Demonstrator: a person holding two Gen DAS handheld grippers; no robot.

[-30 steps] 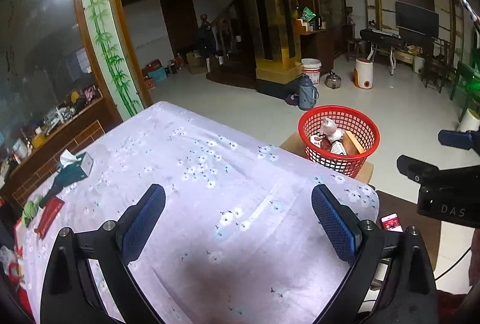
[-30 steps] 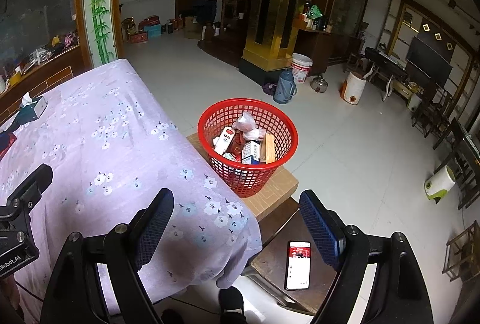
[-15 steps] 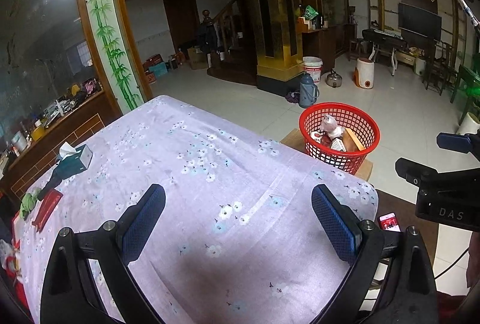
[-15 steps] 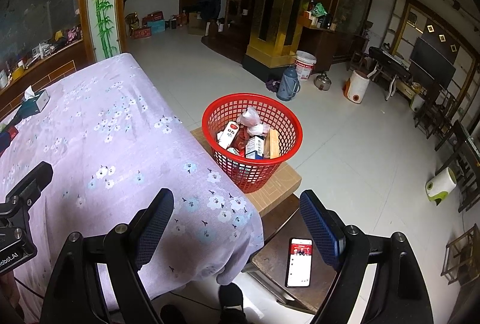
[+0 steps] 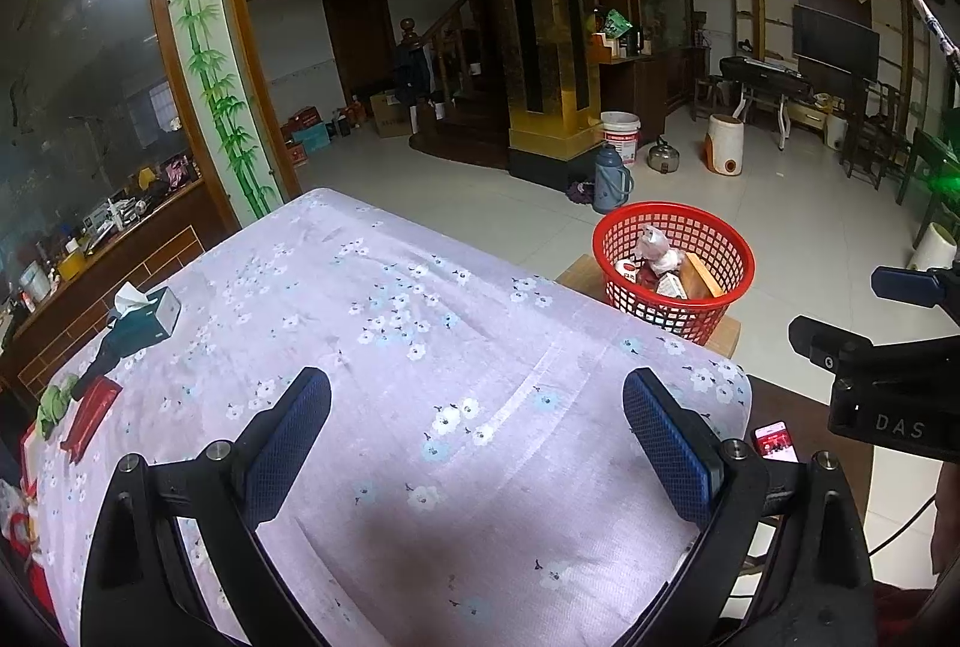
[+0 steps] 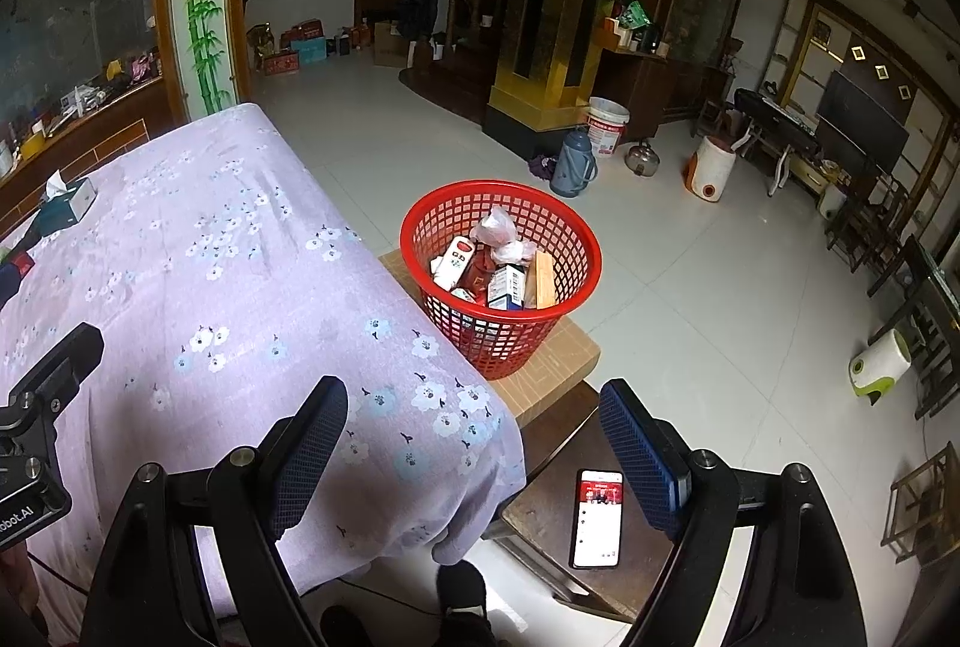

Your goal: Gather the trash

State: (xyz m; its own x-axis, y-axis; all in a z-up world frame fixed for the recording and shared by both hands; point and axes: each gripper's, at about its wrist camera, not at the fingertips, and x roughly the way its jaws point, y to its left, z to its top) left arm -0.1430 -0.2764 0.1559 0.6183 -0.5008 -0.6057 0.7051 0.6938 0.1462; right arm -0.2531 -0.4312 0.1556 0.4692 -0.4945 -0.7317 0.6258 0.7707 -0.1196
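Over the last second both of your views have drawn back and up: more of the desk (image 5: 420,299) shows, and the red basket (image 6: 501,257) has slid farther from the lens. Your left hand-held gripper (image 5: 477,443) and right hand-held gripper (image 6: 474,458) are both spread wide and carry nothing. The basket sits on a wooden stool (image 6: 558,365) off the desk's edge, at about 1 o'clock from your left fingers, already loaded with cartons and wrappers. The cloth near you looks bare; only a tissue box (image 5: 147,317) and red packet (image 5: 90,416) lie around 9 o'clock. Collection looks nearly done.
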